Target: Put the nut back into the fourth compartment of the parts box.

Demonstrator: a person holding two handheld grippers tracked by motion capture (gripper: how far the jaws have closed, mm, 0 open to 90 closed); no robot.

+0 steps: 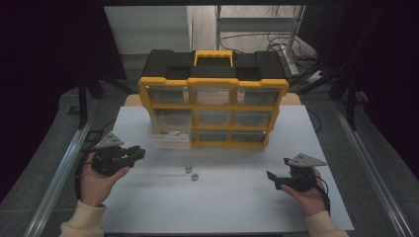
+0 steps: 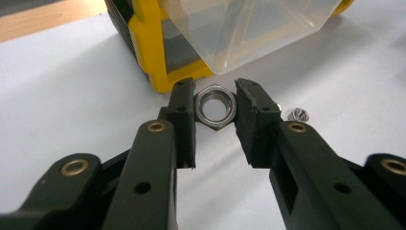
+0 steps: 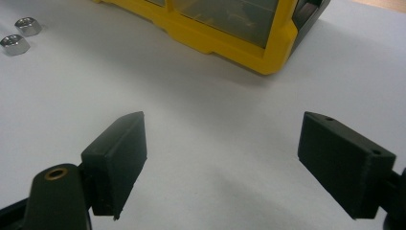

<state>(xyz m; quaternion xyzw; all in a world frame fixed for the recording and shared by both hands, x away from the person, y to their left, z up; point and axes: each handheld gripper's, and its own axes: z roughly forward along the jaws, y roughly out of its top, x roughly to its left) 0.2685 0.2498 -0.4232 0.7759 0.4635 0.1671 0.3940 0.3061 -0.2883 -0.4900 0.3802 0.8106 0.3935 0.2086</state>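
Observation:
In the left gripper view my left gripper (image 2: 215,91) is shut on a steel hex nut (image 2: 203,107), one pad pressed on each side of it, held just above the white table. In the high view the left gripper (image 1: 134,153) sits at the table's left, pointing right toward two loose nuts (image 1: 188,169) (image 1: 195,177) lying mid-table. A loose nut (image 2: 298,114) peeks out beside the right jaw. My right gripper (image 1: 273,178) rests at the right of the table. In the right gripper view its jaws (image 3: 222,143) stand wide open over bare table, with the two nuts (image 3: 28,26) (image 3: 14,44) far off.
A yellow and black drawer organizer (image 1: 212,106) stands at the back middle of the white table (image 1: 222,207). One clear drawer (image 1: 170,138) is pulled out at its lower left, just ahead of the left gripper. The drawer's clear corner (image 2: 249,33) hangs close over the held nut.

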